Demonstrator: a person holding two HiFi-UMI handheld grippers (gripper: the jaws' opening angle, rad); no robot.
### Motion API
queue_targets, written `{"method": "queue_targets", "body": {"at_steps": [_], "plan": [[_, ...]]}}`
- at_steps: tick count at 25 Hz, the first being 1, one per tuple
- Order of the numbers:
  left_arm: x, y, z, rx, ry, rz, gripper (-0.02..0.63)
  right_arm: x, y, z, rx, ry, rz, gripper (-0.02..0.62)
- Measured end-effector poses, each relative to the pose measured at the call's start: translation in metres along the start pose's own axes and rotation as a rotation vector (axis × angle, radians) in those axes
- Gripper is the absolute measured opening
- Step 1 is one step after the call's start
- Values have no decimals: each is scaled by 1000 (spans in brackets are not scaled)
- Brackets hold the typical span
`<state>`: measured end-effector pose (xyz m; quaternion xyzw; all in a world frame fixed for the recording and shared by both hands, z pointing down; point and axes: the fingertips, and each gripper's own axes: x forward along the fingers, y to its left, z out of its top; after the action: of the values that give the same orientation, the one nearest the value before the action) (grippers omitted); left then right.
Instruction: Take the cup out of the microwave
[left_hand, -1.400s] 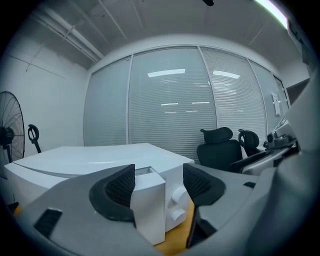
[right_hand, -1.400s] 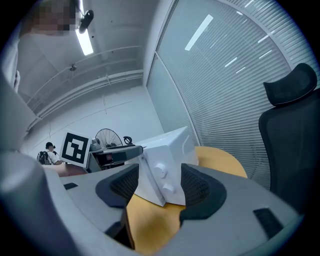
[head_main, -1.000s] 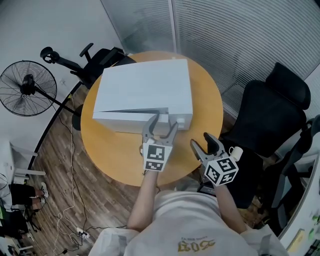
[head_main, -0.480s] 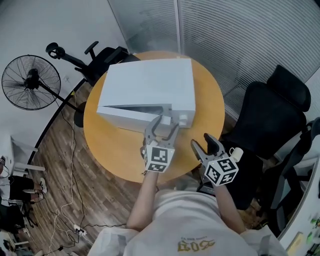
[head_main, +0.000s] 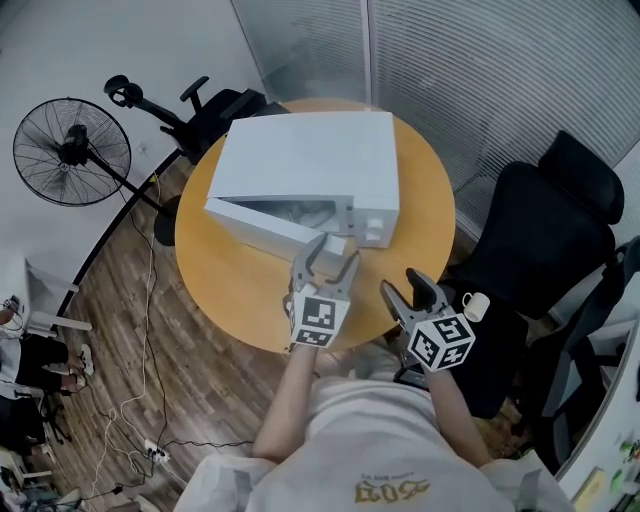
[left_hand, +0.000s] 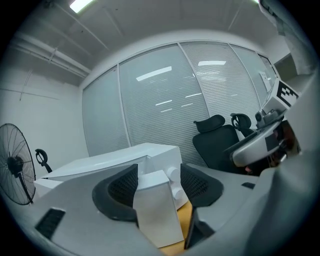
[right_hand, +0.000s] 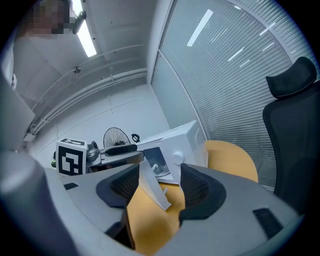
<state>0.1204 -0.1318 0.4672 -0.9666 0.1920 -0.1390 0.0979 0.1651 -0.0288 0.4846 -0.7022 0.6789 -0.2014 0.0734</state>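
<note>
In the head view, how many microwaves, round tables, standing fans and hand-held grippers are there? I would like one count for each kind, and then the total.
Microwave: 1
Round table: 1
Standing fan: 1
Grippers: 2 (left gripper, right gripper)
Total: 5

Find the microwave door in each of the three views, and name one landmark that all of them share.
Head view: the microwave door stands part open at picture centre, angled out from the oven's front.
Left gripper view: the door is low centre, a white panel seen edge-on.
Right gripper view: the door is low centre, a slanted white panel.
Shared landmark: the round yellow table.
</note>
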Motion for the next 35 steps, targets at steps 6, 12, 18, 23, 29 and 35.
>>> {"method": "queue_targets", "body": {"at_steps": [6, 12, 18, 23, 29, 35], "plan": [[-20, -5, -6, 30, 9, 13, 267, -1, 16, -10, 2, 16, 31, 253], [-42, -4, -9, -1, -6, 26, 259, -4, 35, -17, 27, 16, 70, 253], [-62, -2, -12, -37, -19, 42, 249, -4, 46, -26, 61, 30, 93, 253], [-85, 4, -12, -82, -52, 71, 230, 1, 64, -32, 54, 58, 136, 253], [-108, 11, -18, -96, -53, 119, 230, 6, 82, -39, 37, 96, 187, 253], [-129, 20, -24, -100, -47, 179, 230, 11, 94, -46, 33, 121, 220, 253]]}}
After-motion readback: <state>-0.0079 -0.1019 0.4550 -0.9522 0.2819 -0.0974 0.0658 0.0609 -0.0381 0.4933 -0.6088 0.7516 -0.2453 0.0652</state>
